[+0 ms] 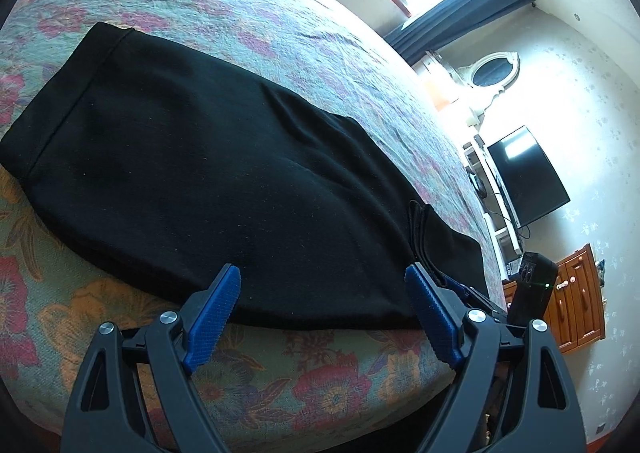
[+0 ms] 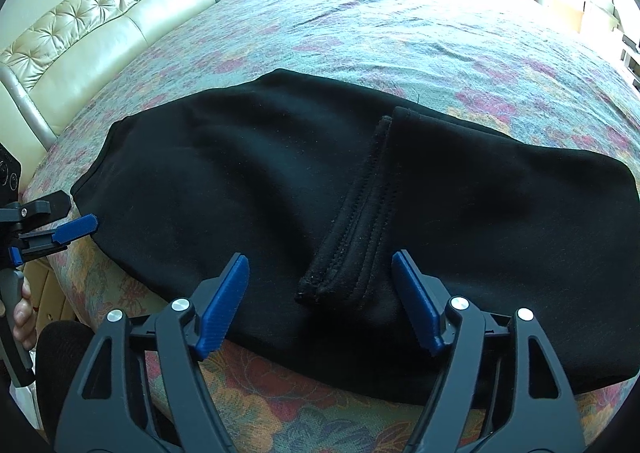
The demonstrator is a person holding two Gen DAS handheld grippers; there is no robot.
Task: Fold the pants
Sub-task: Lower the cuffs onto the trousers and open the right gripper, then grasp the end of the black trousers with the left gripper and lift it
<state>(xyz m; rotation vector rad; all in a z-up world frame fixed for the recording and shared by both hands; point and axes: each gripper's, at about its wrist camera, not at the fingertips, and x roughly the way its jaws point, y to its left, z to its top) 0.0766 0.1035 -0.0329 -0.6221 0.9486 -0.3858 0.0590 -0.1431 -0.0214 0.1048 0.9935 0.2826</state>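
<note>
Two grippers are seen over one pair of black pants (image 2: 280, 181), which is laid flat on the floral bedspread (image 2: 400, 33) at the near edge of the bed; the pants are taken as the landmark. The garment is folded over on itself, and a hemmed, stitched edge (image 2: 352, 221) is seen lying across its top layer in the right wrist view; in the left wrist view a banded hem (image 1: 60, 101) is seen at the far left end of the pants. The left gripper (image 1: 322, 293) is held at the near edge of the pants with its blue pads (image 1: 212, 317) spread wide apart; nothing is held between them, and whether the pads touch the cloth cannot be told. The right gripper (image 2: 320, 285) is likewise held at the near edge of the pants, with fingers spread to either side of the stitched edge; nothing is pinched. In the right wrist view the left gripper (image 2: 68, 213) is seen again at the left end of the pants, with its handle held in a hand (image 2: 22, 317). Beyond the pants a tufted cream headboard (image 2: 100, 13) is recorded; past the right end of the pants, off the bed, a dark television (image 1: 528, 177) and a wooden cabinet (image 1: 576, 297) are noted; a window with dark curtains (image 1: 460, 9) is seen beyond the far side of the bed.
</note>
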